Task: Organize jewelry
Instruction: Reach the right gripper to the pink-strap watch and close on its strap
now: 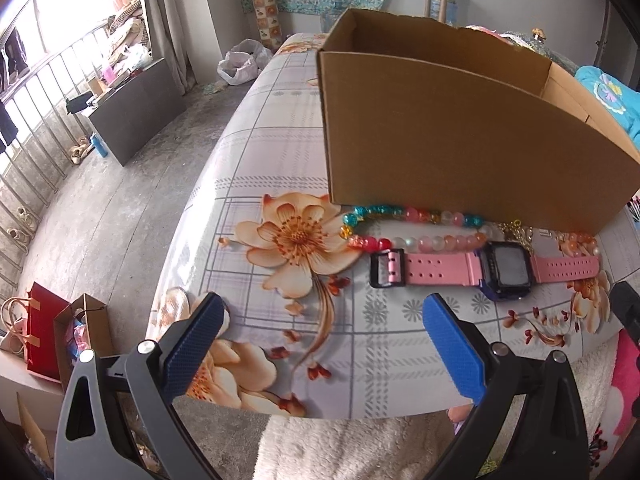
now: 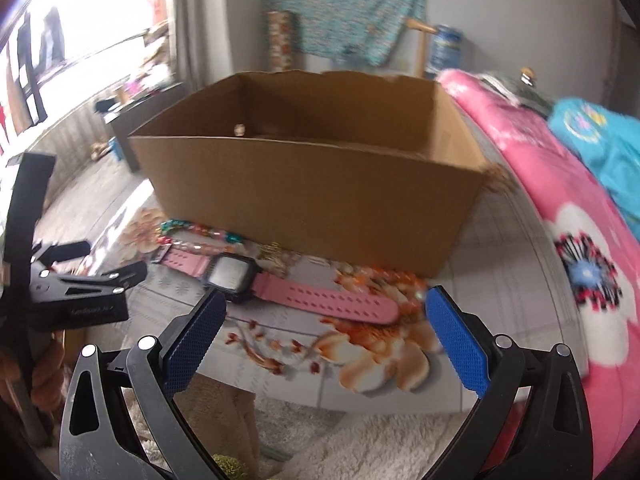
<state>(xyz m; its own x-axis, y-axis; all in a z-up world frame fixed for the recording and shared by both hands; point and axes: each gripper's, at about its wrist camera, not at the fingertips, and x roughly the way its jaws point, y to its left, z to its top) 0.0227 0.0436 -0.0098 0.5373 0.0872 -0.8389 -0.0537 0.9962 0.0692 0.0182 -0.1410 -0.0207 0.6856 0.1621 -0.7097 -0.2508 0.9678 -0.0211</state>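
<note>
Blue-padded fingers of the left gripper and right gripper hang spread wide and empty over the floral bench. Just beyond lies a pink-strapped watch beside a multicoloured bead bracelet, both before an open cardboard box. Light and floppy, the watch probably lifts best by its rigid dark case.

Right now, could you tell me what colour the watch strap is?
Pink; the watch strap shows best in the left wrist view.
</note>
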